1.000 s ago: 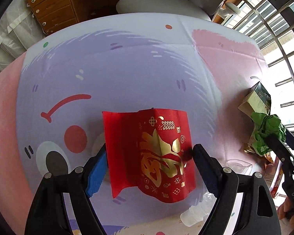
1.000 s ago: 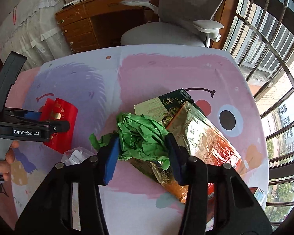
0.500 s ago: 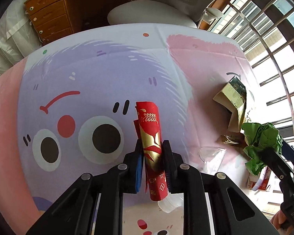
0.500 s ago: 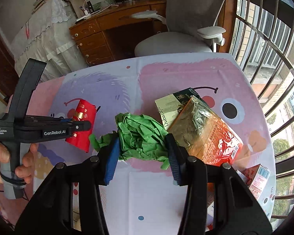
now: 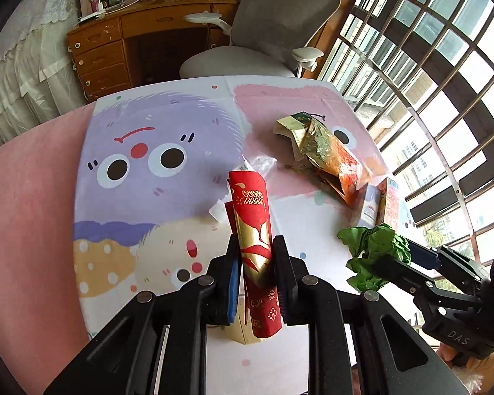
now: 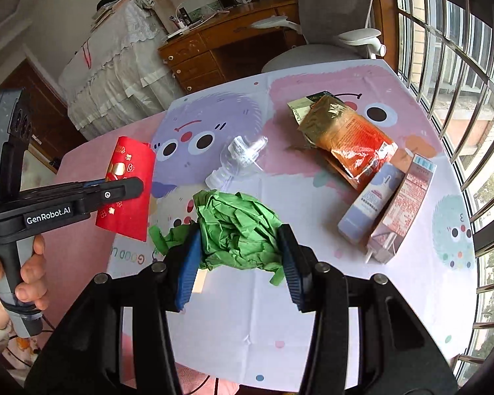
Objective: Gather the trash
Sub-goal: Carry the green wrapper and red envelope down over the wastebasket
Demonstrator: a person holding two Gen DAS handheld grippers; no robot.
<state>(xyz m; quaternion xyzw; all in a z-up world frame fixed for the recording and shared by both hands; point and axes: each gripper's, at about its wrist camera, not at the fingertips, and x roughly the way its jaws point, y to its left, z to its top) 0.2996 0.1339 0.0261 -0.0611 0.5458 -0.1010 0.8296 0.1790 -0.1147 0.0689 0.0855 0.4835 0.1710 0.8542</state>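
Observation:
My left gripper [image 5: 256, 258] is shut on a red envelope [image 5: 253, 230] with gold print, folded upright between its pads and lifted above the table. From the right wrist view the same red envelope [image 6: 128, 184] hangs in the left gripper [image 6: 131, 187] at the left. My right gripper [image 6: 238, 247] is shut on a crumpled green paper ball [image 6: 237, 227], also raised; the green paper ball [image 5: 375, 256] shows in the left wrist view at the right, in the right gripper [image 5: 401, 256]. On the table lie a gold-orange snack bag [image 6: 345, 135], a crushed clear plastic bottle [image 6: 237, 161] and two small cartons [image 6: 388, 210].
The cartoon-print tablecloth [image 6: 313, 312] covers the table. A grey office chair [image 5: 273, 33] and a wooden desk [image 5: 115, 49] stand beyond the far edge. Window bars [image 6: 461, 65] run along the right. A hand [image 6: 26, 279] grips the left tool's handle.
Both grippers have risen and drawn back from the table with their loads. One second ago the left gripper was open around the flat envelope; it has since closed on it and folded it.

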